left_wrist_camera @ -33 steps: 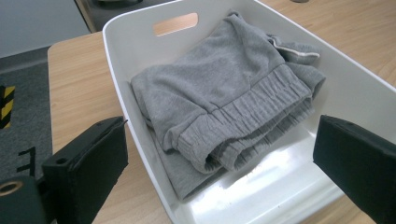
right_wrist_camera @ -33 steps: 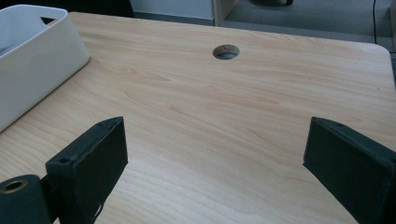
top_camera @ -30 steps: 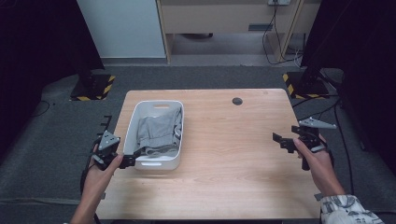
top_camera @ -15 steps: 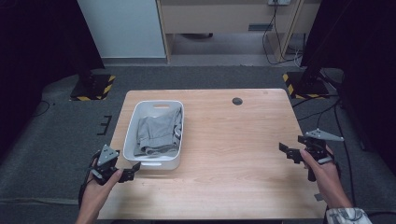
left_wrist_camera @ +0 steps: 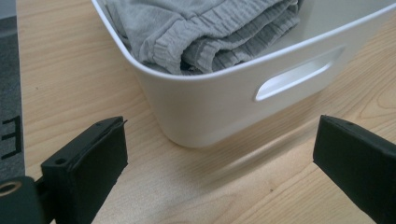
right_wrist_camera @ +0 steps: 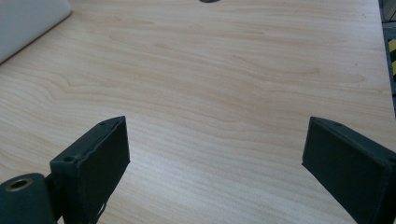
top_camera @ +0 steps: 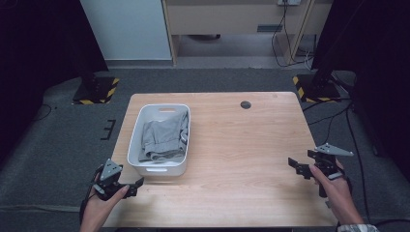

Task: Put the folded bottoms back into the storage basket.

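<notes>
Now, high view: sitting on wooden table (top_camera: 241,159), white bin (top_camera: 159,140) w/ grey garment (top_camera: 163,136) folded inside. Hovering just off bin's near-left corner, left gripper (top_camera: 129,186), jaws apart, holding nothing. Hanging well right of bin at table's edge, right gripper (top_camera: 300,167), also spread, empty.

Left gripper view: facing bin's handle slot (left_wrist_camera: 299,74), jaws wide.

Right gripper view: gaping over bare wood, bin corner (right_wrist_camera: 28,23) far left.

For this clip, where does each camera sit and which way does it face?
High view: above the person's side, facing forward-down on the light wooden table; both hands, left claw, right claw.
Left gripper view: rides the left claw, facing the white plastic basket of grey folded cloth.
Right gripper view: rides the right claw, facing bare tabletop.
All share the basket.
</notes>
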`<state>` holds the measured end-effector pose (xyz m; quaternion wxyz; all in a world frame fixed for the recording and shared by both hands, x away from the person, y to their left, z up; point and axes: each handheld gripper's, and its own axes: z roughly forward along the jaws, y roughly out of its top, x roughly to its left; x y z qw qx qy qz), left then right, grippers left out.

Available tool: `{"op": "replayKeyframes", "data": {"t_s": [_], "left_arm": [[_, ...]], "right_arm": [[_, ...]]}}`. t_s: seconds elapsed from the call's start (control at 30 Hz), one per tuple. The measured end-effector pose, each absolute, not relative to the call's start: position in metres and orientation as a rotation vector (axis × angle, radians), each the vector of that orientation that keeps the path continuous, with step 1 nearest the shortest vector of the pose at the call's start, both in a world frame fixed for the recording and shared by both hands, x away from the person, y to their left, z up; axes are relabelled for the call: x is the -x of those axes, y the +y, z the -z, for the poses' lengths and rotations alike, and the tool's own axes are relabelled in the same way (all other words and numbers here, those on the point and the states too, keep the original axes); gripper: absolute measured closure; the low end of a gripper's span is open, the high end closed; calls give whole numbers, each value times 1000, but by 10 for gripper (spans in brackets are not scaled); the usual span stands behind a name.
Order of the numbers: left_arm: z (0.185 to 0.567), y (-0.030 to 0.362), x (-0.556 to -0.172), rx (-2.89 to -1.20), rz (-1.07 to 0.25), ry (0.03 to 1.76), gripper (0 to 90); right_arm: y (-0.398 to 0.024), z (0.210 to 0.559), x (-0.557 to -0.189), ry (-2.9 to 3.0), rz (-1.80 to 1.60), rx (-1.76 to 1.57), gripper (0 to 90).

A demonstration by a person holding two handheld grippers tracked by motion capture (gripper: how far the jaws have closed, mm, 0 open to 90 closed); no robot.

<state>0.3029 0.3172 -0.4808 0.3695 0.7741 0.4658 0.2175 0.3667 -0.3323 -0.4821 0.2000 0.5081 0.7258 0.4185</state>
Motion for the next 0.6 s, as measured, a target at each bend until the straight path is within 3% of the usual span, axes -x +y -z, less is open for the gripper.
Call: {"op": "replayKeyframes", "data": {"t_s": [0.6], "left_arm": [[497,316,-305,-2023,-505,1243,22]], "right_arm": [[-316,516,-359,2145,-1070,-1439,73]]}}
